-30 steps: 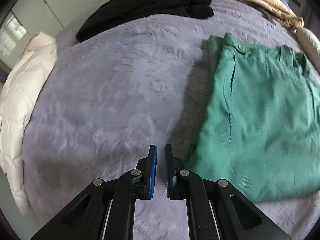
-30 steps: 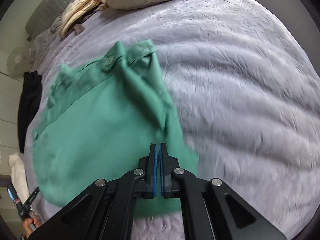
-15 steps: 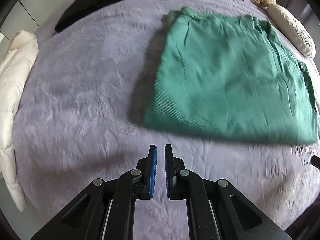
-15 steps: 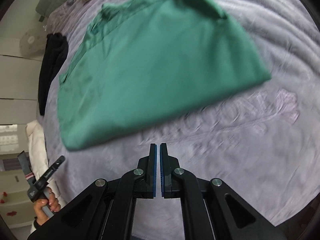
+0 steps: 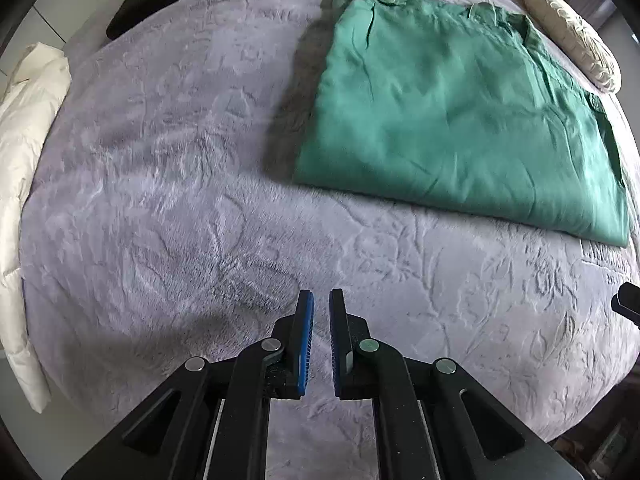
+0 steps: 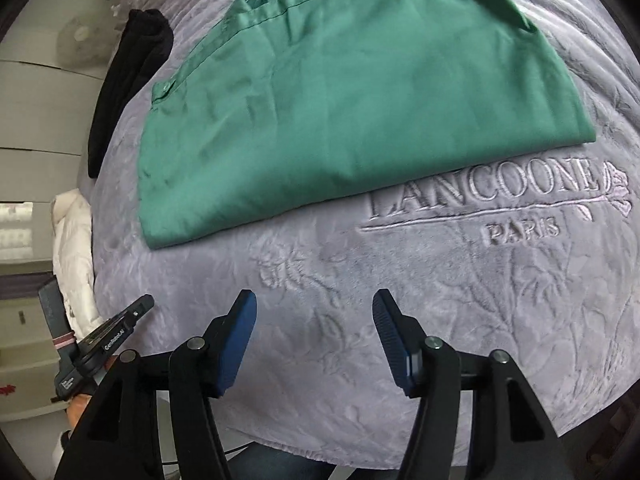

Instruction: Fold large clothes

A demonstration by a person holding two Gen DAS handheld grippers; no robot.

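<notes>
Green garment (image 5: 460,120) lies folded flat on the lavender blanket (image 5: 180,200), up past both grippers; left gripper (image 5: 321,320) has its jaws nearly closed with nothing between them; right gripper (image 6: 314,320) is opening up, empty too, over bare blanket below the embroidered lettering (image 6: 488,192).

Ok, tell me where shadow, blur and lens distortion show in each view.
Left wrist view: a dark shadow lies on the bedspread along the left edge of the green garment; the bed bulges round, corners black. Right wrist view: the garment looks slightly soft, the embroidered lettering reads sharp; same fisheye bulge.
</notes>
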